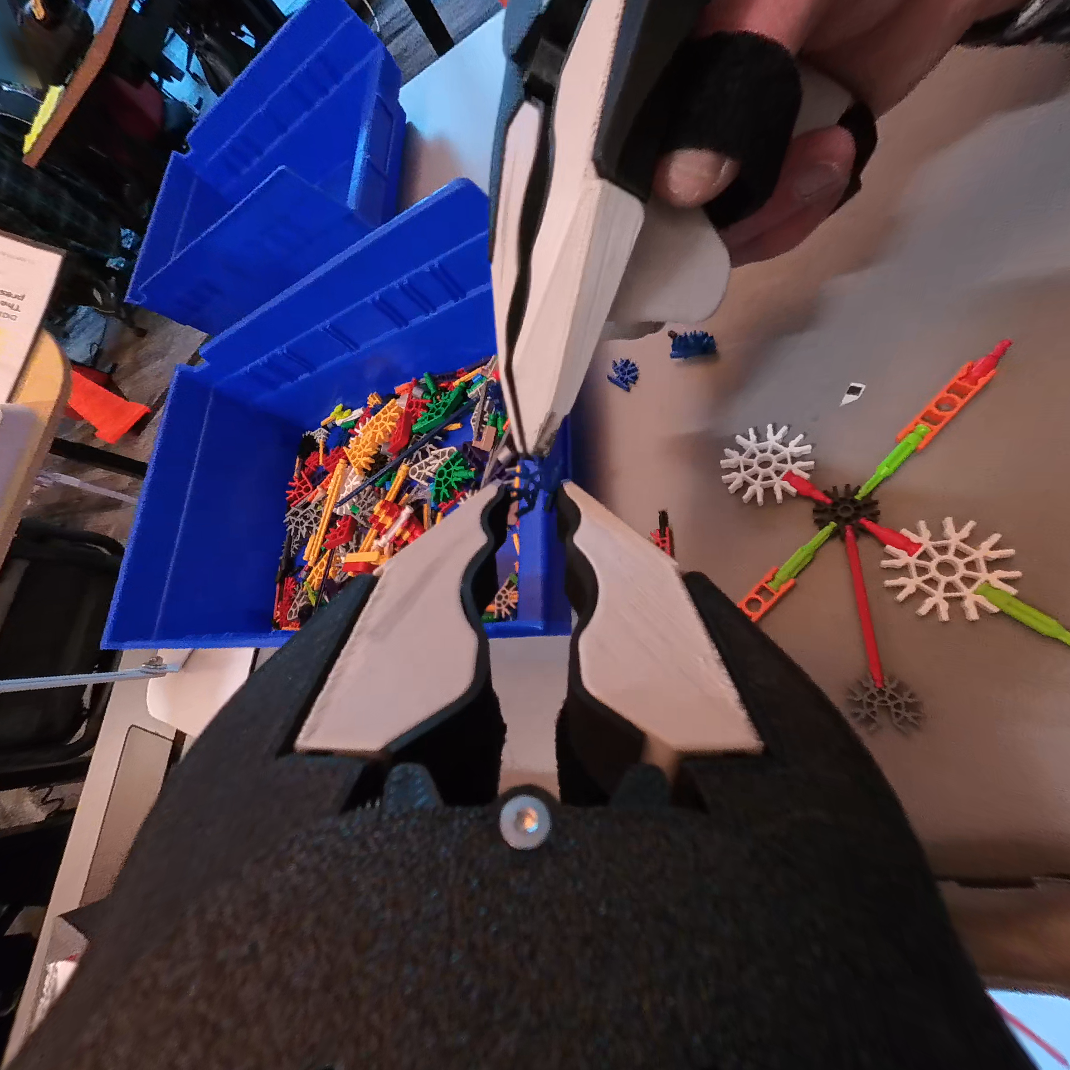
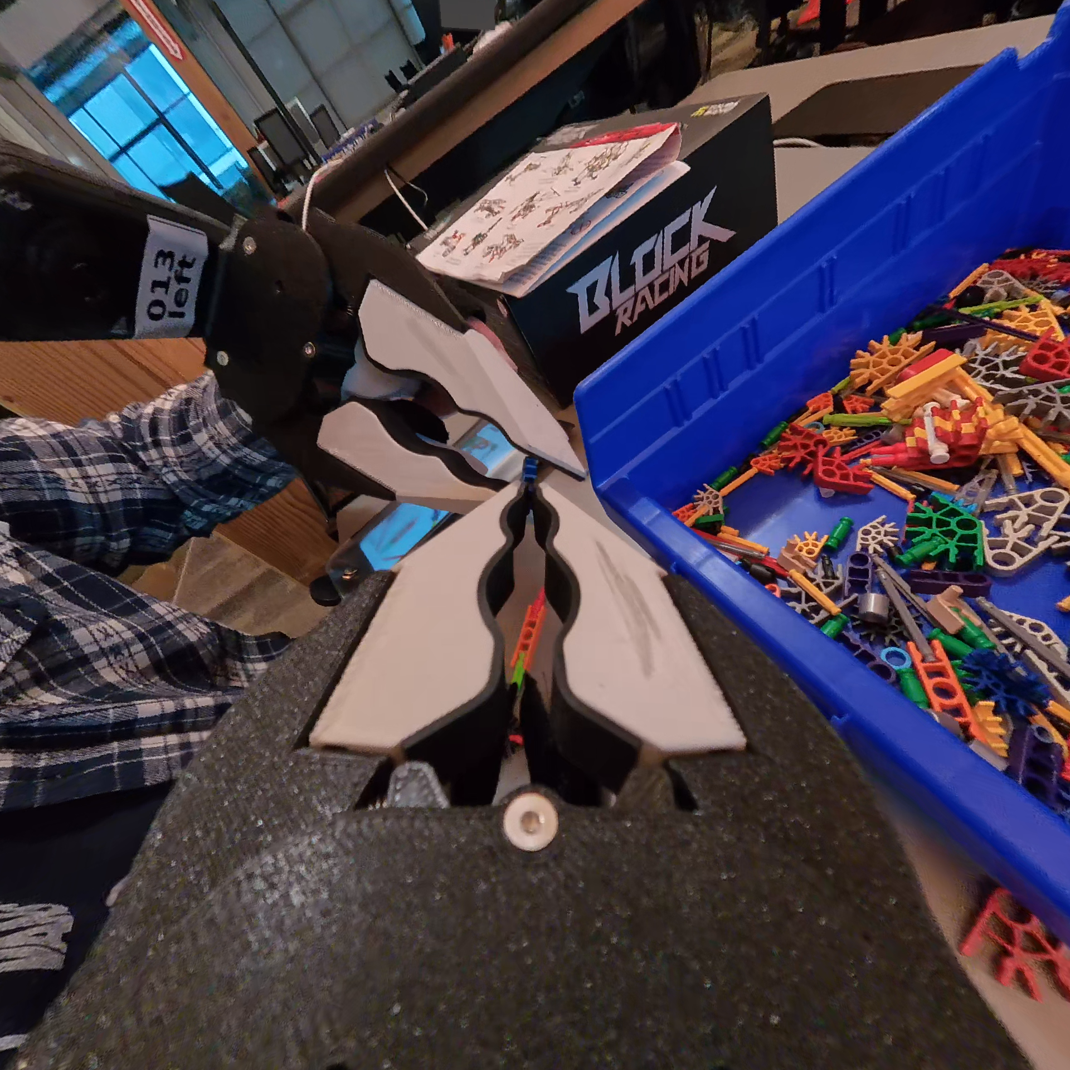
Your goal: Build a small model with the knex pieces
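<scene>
A small dark blue snowflake connector (image 1: 530, 480) hangs just above the near rim of the blue bin (image 1: 202, 521). My right gripper (image 1: 530, 449) comes down from above and is shut on it. In the right wrist view the connector (image 2: 528, 468) shows edge-on at the tips of the right gripper (image 2: 528, 485). My left gripper (image 1: 531, 491) is open, with one jaw on each side of the connector and a gap showing. It also shows in the right wrist view (image 2: 541, 477), reaching in from the left.
The blue bin (image 2: 752, 347) holds several coloured construction pieces. Empty blue bins (image 1: 278, 173) stand behind it. A rod assembly with a black hub (image 1: 845, 509) and white snowflakes lies on the table at right. Loose blue connectors (image 1: 692, 344) lie nearby. A black box (image 2: 637, 278) bears a booklet.
</scene>
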